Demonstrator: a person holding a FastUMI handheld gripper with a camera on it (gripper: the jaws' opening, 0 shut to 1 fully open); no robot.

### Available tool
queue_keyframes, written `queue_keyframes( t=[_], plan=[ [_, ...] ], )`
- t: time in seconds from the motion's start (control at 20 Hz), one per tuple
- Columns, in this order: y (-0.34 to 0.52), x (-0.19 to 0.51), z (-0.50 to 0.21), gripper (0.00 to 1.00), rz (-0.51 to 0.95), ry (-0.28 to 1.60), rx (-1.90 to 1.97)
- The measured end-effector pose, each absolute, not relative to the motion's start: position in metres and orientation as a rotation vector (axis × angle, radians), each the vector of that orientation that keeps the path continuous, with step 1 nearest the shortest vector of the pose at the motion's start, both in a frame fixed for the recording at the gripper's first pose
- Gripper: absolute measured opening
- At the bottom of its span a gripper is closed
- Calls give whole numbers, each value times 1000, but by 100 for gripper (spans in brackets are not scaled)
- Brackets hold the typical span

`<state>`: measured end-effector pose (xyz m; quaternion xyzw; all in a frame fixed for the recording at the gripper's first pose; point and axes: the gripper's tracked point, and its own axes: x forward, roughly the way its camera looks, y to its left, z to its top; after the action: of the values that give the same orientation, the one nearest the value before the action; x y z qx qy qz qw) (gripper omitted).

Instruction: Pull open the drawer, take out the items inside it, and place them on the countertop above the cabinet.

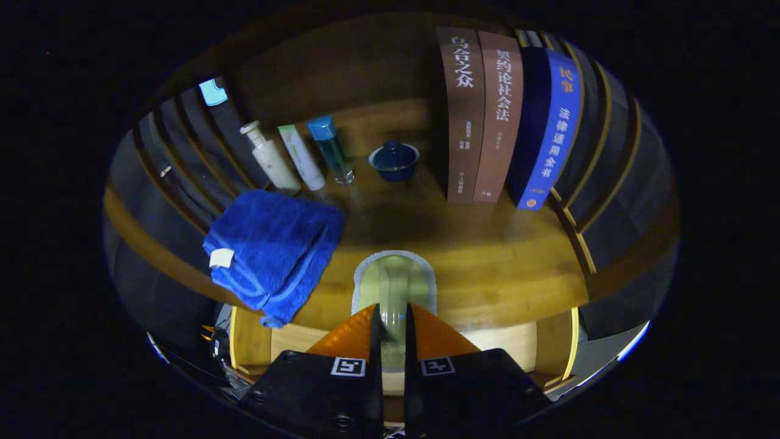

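Note:
My gripper (391,320) is shut on the handle of an olive-green tool (395,281) whose flat head has a grey rim. The head lies over the front part of the wooden countertop (506,262), just ahead of my fingertips; whether it touches the wood I cannot tell. Below the countertop edge the open drawer (253,341) shows its pale wooden walls on either side of my fingers. A folded blue towel (274,247) lies on the countertop to the left of the tool, one corner hanging over the front edge.
At the back of the countertop stand a white pump bottle (269,160), a white tube (301,157), a blue-capped bottle (332,149) and a dark blue lidded cup (394,161). Upright books (499,116) stand right of the cup. Dark slatted panels flank both sides.

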<state>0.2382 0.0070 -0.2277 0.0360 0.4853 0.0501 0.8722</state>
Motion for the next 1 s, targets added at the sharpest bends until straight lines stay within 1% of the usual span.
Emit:
queue_keyframes(
  t=[0.2, 0.4, 0.55, 0.65, 0.95, 1.0],
  plan=[
    [11, 269, -244, 18, 90, 1054, 28],
    [11, 287, -249, 18, 79, 1048, 17],
    [13, 288, -249, 25, 82, 1044, 10],
    [11, 288, -250, 27, 88, 1041, -3],
    [7, 282, -250, 99, 80, 1003, -23],
    [7, 281, -247, 99, 79, 987, -16]
  ],
)
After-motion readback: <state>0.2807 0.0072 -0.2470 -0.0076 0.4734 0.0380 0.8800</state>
